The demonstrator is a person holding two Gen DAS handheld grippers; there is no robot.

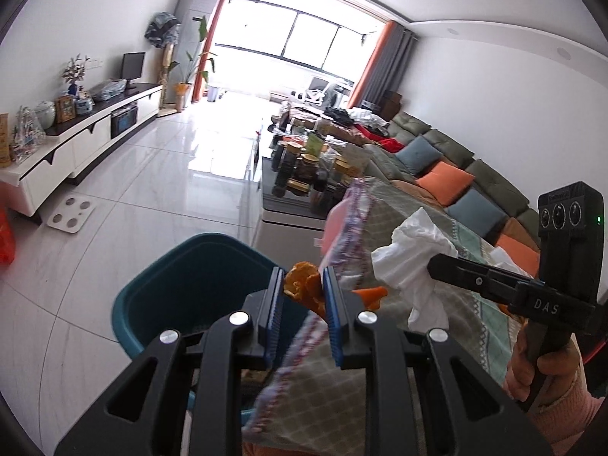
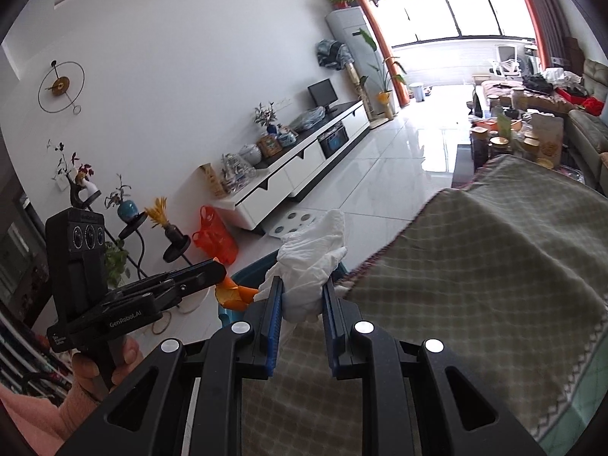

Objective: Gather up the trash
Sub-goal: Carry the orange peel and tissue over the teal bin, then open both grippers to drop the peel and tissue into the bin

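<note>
Nearest my left wrist camera, at the bottom centre of the frame, my left gripper (image 1: 303,285) has its blue-padded fingers (image 1: 276,296) clamped on a curl of orange peel (image 1: 302,283). Just behind and to the left of it sits a teal bin (image 1: 182,285) on the white tiled floor (image 1: 133,197); its inside looks dark and I cannot tell what it holds. The peel hangs near the bin's right rim, beside the edge of the cloth-covered table (image 1: 399,220).

In the right wrist view, my right gripper (image 2: 303,296) fills the lower centre, its fingers (image 2: 274,300) closed on a crumpled white tissue (image 2: 315,250) held above the table's patterned cloth. Only this view shows the left gripper from the side, at lower left, with the peel at its tip, and just a sliver of the bin's rim behind the tissue. It also shows an orange plastic bag (image 2: 212,235) on the floor by the white TV cabinet (image 2: 296,171) and a round wall clock (image 2: 60,85) at upper left.

The left view alone shows the sofa (image 1: 456,163) with cushions at right, and a low table crowded with jars (image 1: 304,167) at centre.
</note>
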